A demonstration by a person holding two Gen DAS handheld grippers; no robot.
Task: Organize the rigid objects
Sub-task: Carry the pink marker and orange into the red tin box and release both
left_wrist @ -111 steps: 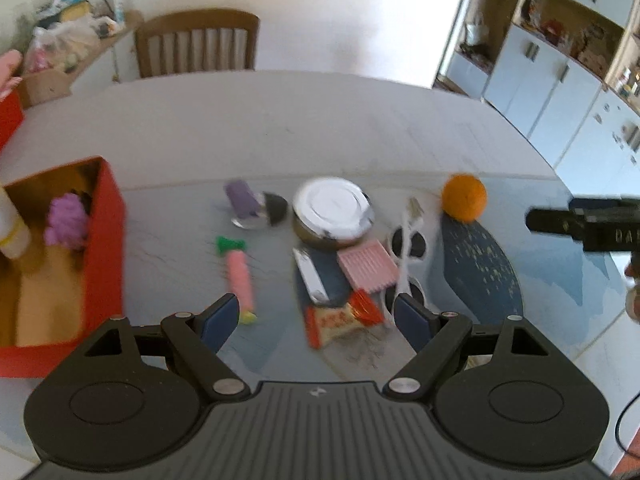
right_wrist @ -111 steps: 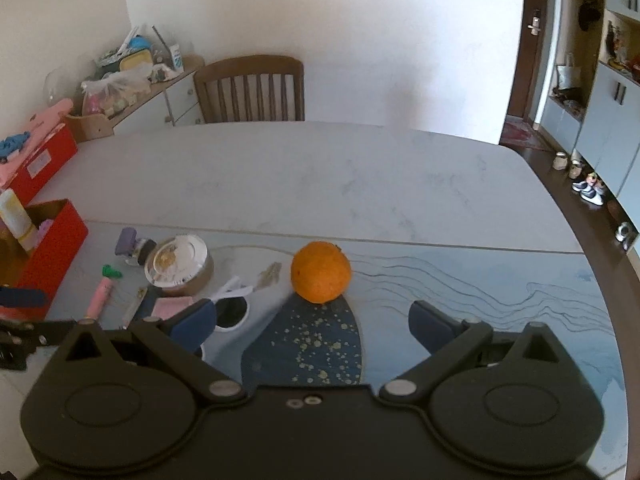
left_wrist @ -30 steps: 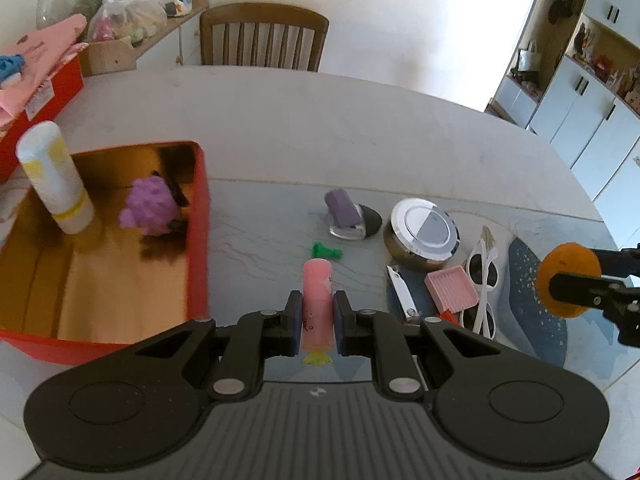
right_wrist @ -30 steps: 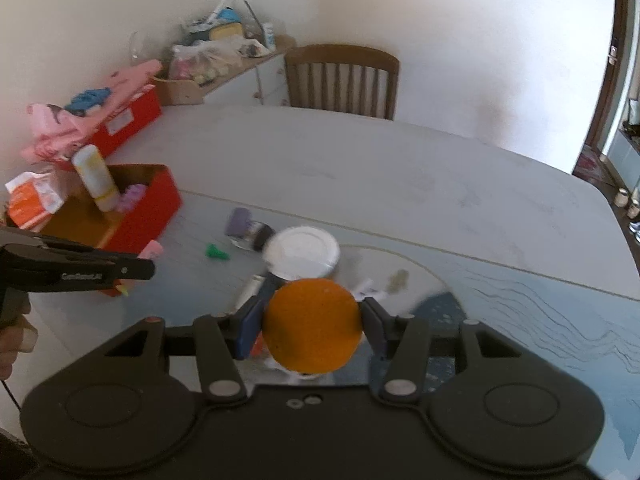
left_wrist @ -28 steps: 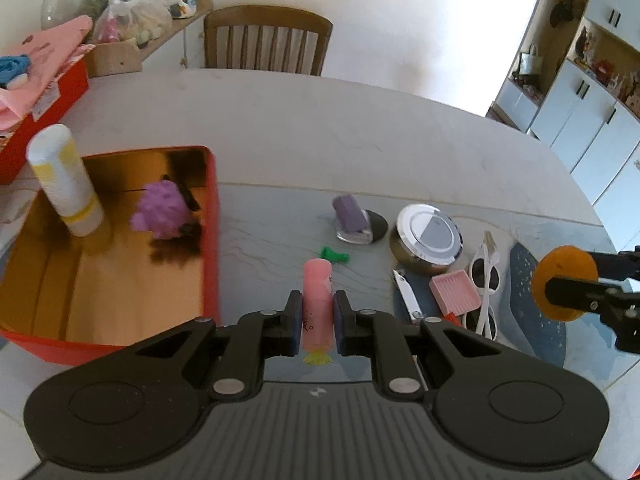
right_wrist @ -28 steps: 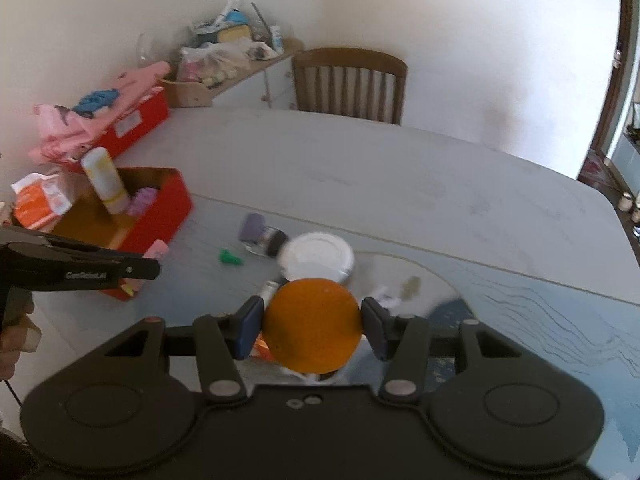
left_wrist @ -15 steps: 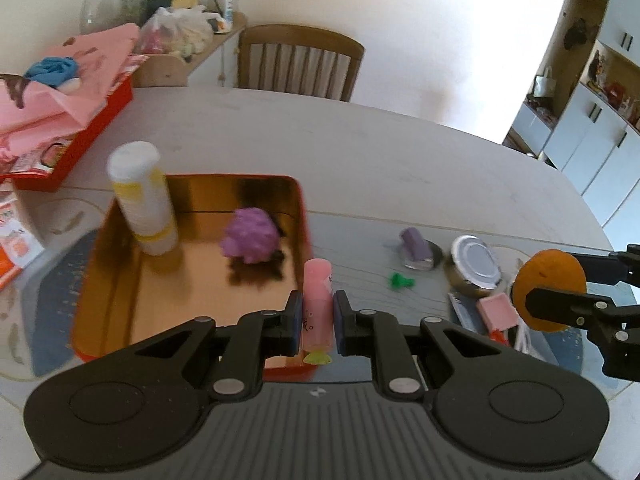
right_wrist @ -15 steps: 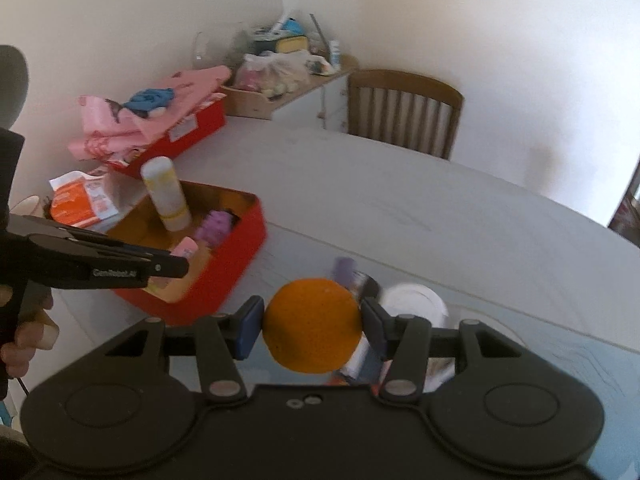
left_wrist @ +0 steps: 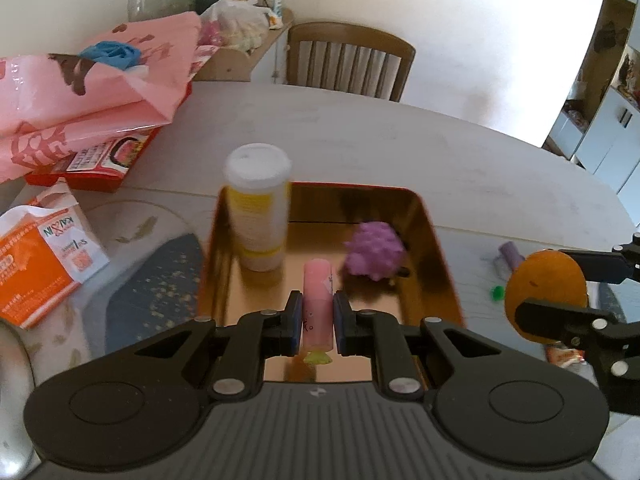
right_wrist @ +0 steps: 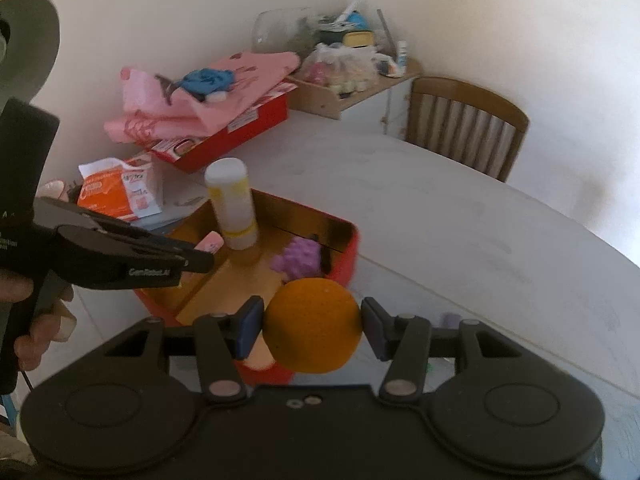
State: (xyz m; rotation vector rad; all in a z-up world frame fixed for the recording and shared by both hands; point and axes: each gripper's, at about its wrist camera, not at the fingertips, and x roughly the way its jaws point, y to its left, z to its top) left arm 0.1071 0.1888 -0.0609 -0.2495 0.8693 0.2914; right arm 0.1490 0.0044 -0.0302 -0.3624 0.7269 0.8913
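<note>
My left gripper is shut on a pink tube and hovers over the red box with its golden floor. In that box stand a white and yellow bottle and a purple spiky ball. My right gripper is shut on an orange just right of the box's near corner. In the right wrist view the left gripper with the pink tube reaches over the box from the left. The orange also shows at the right of the left wrist view.
Left of the box lie an orange and white packet and a second red box under pink bags. A purple item and a green cap lie right of the box. A wooden chair stands behind the table.
Both grippers moved left with their loads. The left one with the pink tube now hangs over the red box, and the orange has come up close to the box's right side.
</note>
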